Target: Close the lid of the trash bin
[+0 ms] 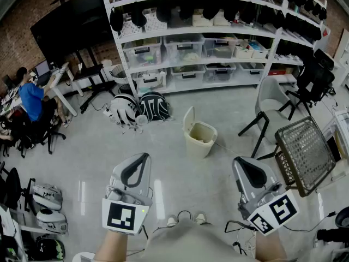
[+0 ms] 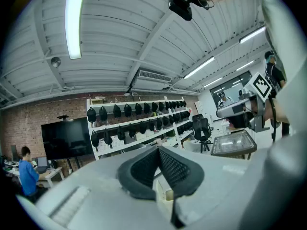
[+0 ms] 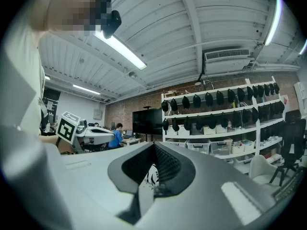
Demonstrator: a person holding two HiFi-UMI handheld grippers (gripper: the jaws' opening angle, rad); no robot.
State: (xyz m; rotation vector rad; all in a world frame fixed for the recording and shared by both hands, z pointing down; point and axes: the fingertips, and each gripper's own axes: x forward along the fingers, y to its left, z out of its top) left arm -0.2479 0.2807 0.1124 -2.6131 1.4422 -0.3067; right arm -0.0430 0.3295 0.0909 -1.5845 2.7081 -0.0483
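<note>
Head view, centre of the frame: a cream trash bin [image 1: 200, 140] stands on the pale grey floor [image 1: 98, 157], its lid [image 1: 189, 118] raised upright along the bin's left edge, the bin open.

Well below it, toward the bottom edge, a person holds two grey grippers apart from each other and clear of the bin. The left claw [image 1: 145, 157] sits lower left of centre and the right claw [image 1: 240, 161] lower right, each carrying a cube with square black-and-white markers. The left gripper view and the right gripper view each show that claw's dark ribbed pads drawn together at the tips with nothing gripped between them.

Just left of the bin, two black-and-white backpacks [image 1: 154, 106] lie on the floor. To its right stands a grey chair [image 1: 271, 100], and farther right a tilted wire-mesh stand [image 1: 304, 154].

White shelving [image 1: 218, 37] loaded with clear storage boxes and a row of black helmets spans the top of the frame. At upper left a large black screen [image 1: 65, 23] stands against a brick wall, and at the left edge a person in a blue shirt [image 1: 30, 100] sits at a table [image 1: 60, 75].
</note>
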